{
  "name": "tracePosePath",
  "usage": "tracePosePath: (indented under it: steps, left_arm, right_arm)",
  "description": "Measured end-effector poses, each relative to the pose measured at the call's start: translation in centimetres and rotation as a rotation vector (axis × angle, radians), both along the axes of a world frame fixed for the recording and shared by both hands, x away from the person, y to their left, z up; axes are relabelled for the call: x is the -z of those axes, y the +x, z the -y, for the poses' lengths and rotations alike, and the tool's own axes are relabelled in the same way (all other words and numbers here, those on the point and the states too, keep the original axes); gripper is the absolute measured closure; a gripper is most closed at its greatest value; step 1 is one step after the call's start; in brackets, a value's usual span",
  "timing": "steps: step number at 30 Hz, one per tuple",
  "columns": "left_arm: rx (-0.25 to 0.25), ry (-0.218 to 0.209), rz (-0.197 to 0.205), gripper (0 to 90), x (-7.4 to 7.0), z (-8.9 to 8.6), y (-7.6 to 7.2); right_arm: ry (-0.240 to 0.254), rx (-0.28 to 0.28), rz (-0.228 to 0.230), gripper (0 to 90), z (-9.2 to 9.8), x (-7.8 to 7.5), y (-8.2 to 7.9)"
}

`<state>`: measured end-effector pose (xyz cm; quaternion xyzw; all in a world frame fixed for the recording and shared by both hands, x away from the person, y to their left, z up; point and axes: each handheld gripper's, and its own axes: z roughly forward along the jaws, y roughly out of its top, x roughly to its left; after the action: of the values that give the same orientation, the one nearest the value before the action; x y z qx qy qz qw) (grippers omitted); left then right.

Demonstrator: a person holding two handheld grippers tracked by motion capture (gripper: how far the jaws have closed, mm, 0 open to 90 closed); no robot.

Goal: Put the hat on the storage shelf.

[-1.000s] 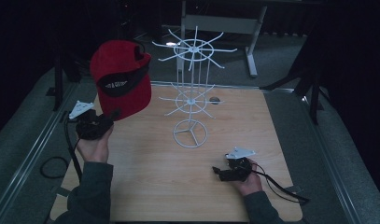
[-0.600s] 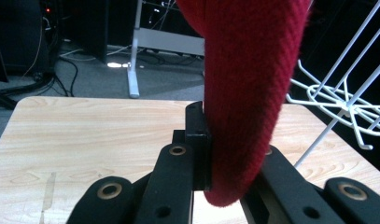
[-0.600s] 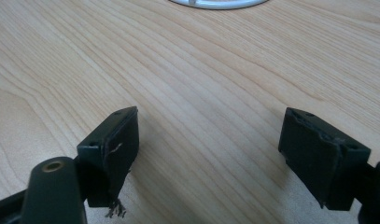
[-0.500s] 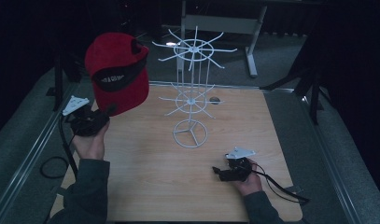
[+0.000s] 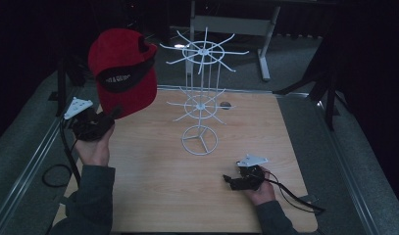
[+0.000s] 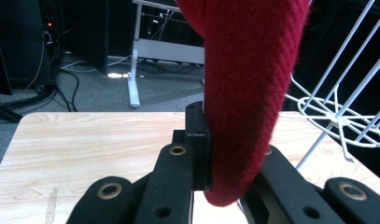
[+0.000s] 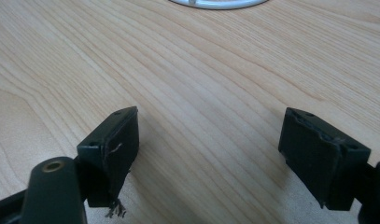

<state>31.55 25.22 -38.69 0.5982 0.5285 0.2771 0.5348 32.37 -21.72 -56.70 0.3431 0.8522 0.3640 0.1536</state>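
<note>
Starting with the biggest thing, the light wood table [image 5: 158, 196] carries everything here, and the right tool [image 5: 235, 182] rests low on it near the person's side, its jaws spread wide with bare wood grain between them in the right gripper view [image 7: 206, 140]. Next down in size is the white wire rack [image 5: 201, 98], a tall stand with spoked tiers and a ring base, standing ahead of the right tool and off to the right of the left tool [image 5: 108, 117]; a curve of its base ring [image 7: 215, 3] peeks in at the top of the right gripper view, and its white wires [image 6: 339, 112] show at the right of the left gripper view. Then the red cap [image 5: 123, 71], held up in the air above and just ahead of the left tool, with a dark band and some small white lettering I can't read. The left tool is clamped narrow on the cap's lower edge, and the left gripper view shows the red fabric [image 6: 248, 93] pinched between the black jaws, hanging down right past them. The left hand [image 5: 91, 147] sits raised over the table's left edge, well apart from the right hand [image 5: 258, 188].
</note>
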Motion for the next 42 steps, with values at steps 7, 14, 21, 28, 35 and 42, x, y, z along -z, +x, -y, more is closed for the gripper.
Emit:
tracePosePath:
  steps: [7, 14, 21, 28, 35, 42]
  left_arm:
    - [0.004, -0.005, 0.012, 85.9, -0.7, 0.2, 0.0]
    - [0.008, -0.004, 0.032, 85.9, -1.6, 0.4, 0.0]
    - [0.011, -0.004, 0.046, 85.8, -2.1, 0.6, -0.1]
    - [0.013, 0.0, 0.064, 85.9, -2.9, 0.7, -0.4]
    - [0.019, 0.004, 0.08, 85.9, -3.4, 0.8, -0.6]
    - [0.028, 0.003, 0.096, 85.9, -3.8, 1.0, -0.9]
  right_arm:
    - [0.0, -0.001, -0.001, 20.0, 0.0, 0.0, 0.0]
    - [0.0, -0.001, -0.001, 20.0, 0.0, 0.0, 0.0]
    - [0.0, -0.001, -0.001, 20.0, 0.0, 0.0, 0.0]
    - [0.0, -0.001, 0.0, 20.0, 0.0, 0.0, 0.0]
    - [0.0, -0.001, -0.001, 19.9, 0.0, 0.0, 0.0]
    - [0.0, -0.001, -0.001, 20.0, 0.0, 0.0, 0.0]
